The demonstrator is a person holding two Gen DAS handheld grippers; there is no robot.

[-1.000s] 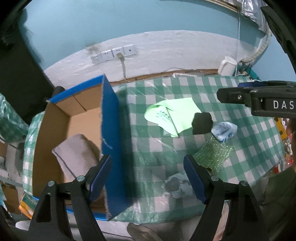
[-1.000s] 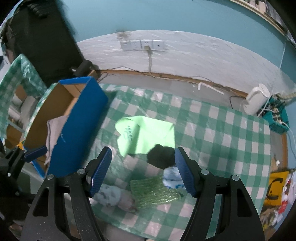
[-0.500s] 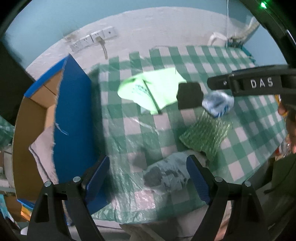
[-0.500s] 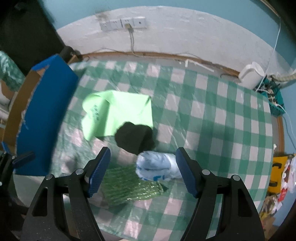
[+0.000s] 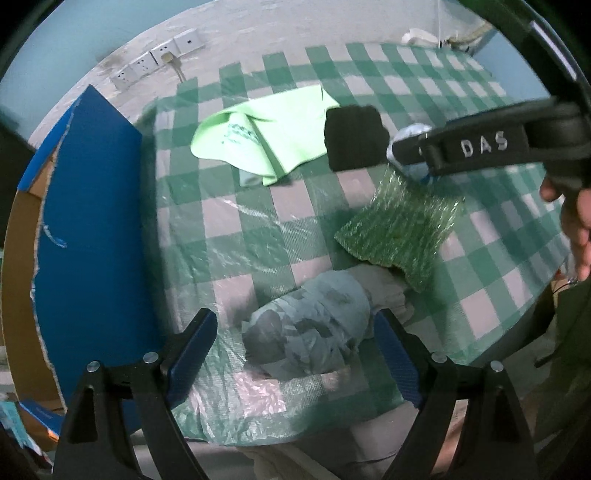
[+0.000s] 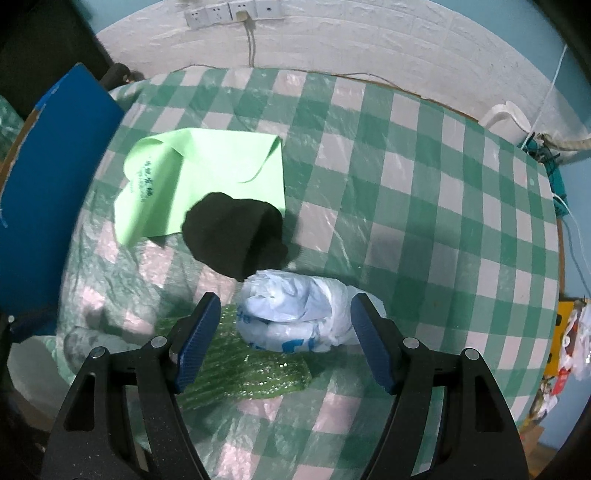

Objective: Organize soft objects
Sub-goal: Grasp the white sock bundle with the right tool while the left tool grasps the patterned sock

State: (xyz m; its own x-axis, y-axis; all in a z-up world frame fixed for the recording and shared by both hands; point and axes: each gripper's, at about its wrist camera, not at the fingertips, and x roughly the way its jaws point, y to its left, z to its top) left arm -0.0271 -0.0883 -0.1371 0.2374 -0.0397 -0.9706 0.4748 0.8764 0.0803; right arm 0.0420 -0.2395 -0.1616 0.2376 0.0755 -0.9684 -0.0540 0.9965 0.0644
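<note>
Left wrist view: left gripper (image 5: 291, 350) wide, nothing pinched, straddling grey-blue bundle (image 5: 306, 332) at 6 o'clock, probably lining up a grab | right gripper (image 6: 284, 332) wide too, framing white-blue bag (image 6: 295, 317); blue box (image 5: 88, 229) waits at 9 o'clock

This looks like a lived-in room of a home. A table with a green-and-white checked plastic cloth (image 6: 424, 155) stands against a teal-painted wall with a white lower band (image 6: 369, 40). At 12 o'clock hangs a row of white wall sockets (image 6: 232, 13) with one cable plugged in. At 2 o'clock stands a white plastic jug (image 6: 504, 114). At 9 o'clock is an open blue cardboard box (image 5: 88, 229).
</note>
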